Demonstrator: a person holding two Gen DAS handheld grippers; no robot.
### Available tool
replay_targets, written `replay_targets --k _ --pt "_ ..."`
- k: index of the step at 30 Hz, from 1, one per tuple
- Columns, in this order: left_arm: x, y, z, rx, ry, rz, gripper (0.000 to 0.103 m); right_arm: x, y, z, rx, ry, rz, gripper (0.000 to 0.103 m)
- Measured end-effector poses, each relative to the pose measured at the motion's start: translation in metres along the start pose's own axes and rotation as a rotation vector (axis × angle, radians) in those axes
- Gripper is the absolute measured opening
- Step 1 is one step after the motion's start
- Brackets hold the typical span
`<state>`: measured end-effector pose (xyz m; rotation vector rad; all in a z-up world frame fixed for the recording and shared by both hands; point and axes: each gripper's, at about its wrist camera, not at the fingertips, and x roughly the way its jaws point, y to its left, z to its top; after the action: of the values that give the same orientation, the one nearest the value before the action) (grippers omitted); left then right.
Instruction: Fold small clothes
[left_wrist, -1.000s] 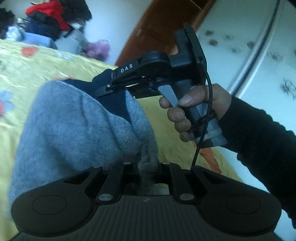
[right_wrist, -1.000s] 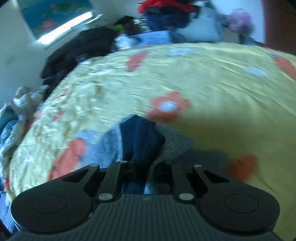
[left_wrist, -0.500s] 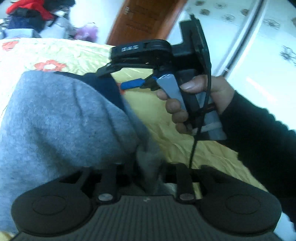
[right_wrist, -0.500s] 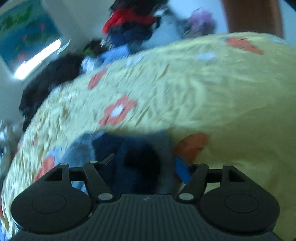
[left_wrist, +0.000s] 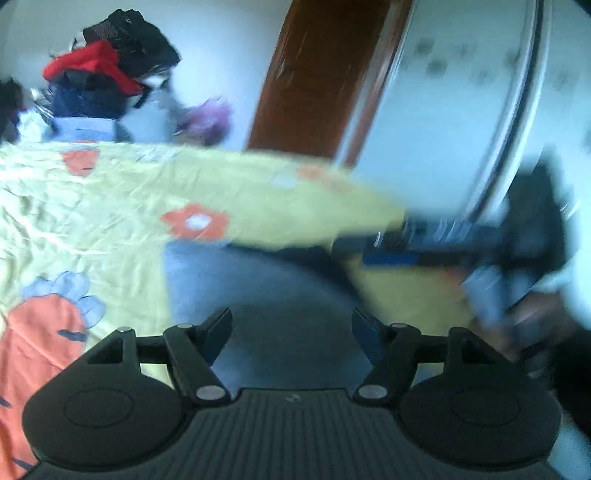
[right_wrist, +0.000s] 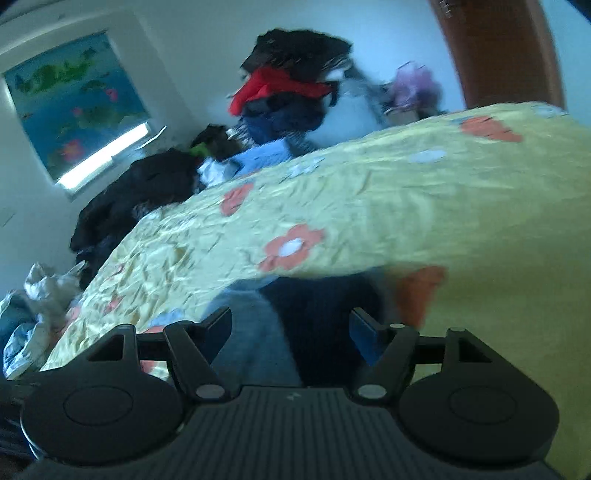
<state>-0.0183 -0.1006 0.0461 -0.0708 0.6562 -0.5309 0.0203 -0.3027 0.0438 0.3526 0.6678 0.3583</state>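
Note:
A small grey and navy garment (left_wrist: 266, 280) lies on the yellow flowered bedspread (left_wrist: 92, 206), right in front of my left gripper (left_wrist: 291, 325). Its jaws are opening and stand wide apart, the pads off the cloth. In the right wrist view the same garment (right_wrist: 258, 332) shows a grey part on the left and a navy part on the right. My right gripper (right_wrist: 291, 325) is open just above it and holds nothing. In the left wrist view the right gripper (left_wrist: 391, 254) is a blur at the right, held by a person's hand (left_wrist: 535, 314).
A heap of red, black and blue clothes (right_wrist: 291, 92) sits beyond the bed's far end. Dark clothes (right_wrist: 140, 195) lie along the bed's left side under a window. A brown door (left_wrist: 321, 74) and a white wardrobe (left_wrist: 461, 92) stand on the right.
Both grippers were shut on the garment and held it up. Now both have opened and drawn back, and the garment lies on the bedspread.

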Motion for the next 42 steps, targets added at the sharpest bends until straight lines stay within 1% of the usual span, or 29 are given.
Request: replay_targets --k 2,3,5,6,7,11,13,14,16,18,19,20,21,25,29,30,33,36,42 --pt "0.020 -0.005 -0.010 0.038 0.055 0.046 0.072 0.020 0.002 -0.002 0.000 0.045 -0.024 0.073" --pt "0.024 -0.008 -0.016 0.075 0.051 0.062 0.078 0.030 0.001 -0.006 -0.008 0.074 -0.041 0.073" --pt "0.026 -0.016 -0.027 0.143 0.034 0.090 0.082 0.046 -0.004 -0.019 -0.031 0.107 -0.089 0.073" --pt "0.025 -0.018 -0.031 0.157 0.035 0.097 0.083 0.043 -0.005 -0.026 -0.053 0.060 -0.076 0.073" --pt "0.030 -0.019 -0.030 0.166 0.036 0.099 0.084 0.042 -0.005 -0.028 -0.054 0.050 -0.072 0.073" --pt "0.035 -0.016 -0.028 0.155 0.043 0.092 0.084 0.032 0.003 -0.021 -0.011 0.047 -0.103 0.073" --pt "0.028 -0.019 -0.033 0.153 0.044 0.093 0.084 0.020 0.010 -0.015 0.014 -0.004 -0.069 0.074" --pt "0.027 -0.021 -0.034 0.153 0.043 0.093 0.084 0.018 0.012 -0.014 0.009 -0.013 -0.053 0.074" --pt "0.027 -0.022 -0.034 0.155 0.042 0.094 0.084 0.023 0.017 -0.016 -0.019 0.020 -0.060 0.075" --pt "0.029 -0.021 -0.034 0.155 0.042 0.093 0.084 0.039 0.014 -0.023 -0.041 0.087 -0.109 0.075" --pt "0.028 -0.021 -0.034 0.157 0.043 0.093 0.084 0.045 0.010 -0.026 -0.051 0.095 -0.125 0.075" --pt "0.028 -0.022 -0.034 0.159 0.044 0.093 0.084 0.044 0.008 -0.029 -0.065 0.069 -0.116 0.075" --pt "0.027 -0.023 -0.034 0.161 0.044 0.094 0.084 0.043 0.004 -0.030 -0.050 0.057 -0.103 0.075" --pt "0.026 -0.024 -0.035 0.170 0.043 0.098 0.085 0.034 0.004 -0.022 0.029 0.051 -0.113 0.072" --pt "0.025 -0.025 -0.035 0.172 0.040 0.105 0.086 0.020 0.012 -0.022 0.028 0.022 -0.068 0.073" --pt "0.025 -0.025 -0.036 0.171 0.040 0.106 0.086 0.020 0.012 -0.023 0.026 0.028 -0.061 0.073" --pt "0.027 -0.026 -0.036 0.179 0.040 0.108 0.087 0.031 0.002 -0.033 0.018 0.072 -0.087 0.074" --pt "0.027 -0.027 -0.037 0.185 0.041 0.110 0.087 0.028 -0.007 -0.040 0.036 0.034 -0.051 0.075" --pt "0.026 -0.028 -0.037 0.188 0.041 0.116 0.087 0.030 -0.004 -0.039 0.020 0.051 -0.055 0.075"
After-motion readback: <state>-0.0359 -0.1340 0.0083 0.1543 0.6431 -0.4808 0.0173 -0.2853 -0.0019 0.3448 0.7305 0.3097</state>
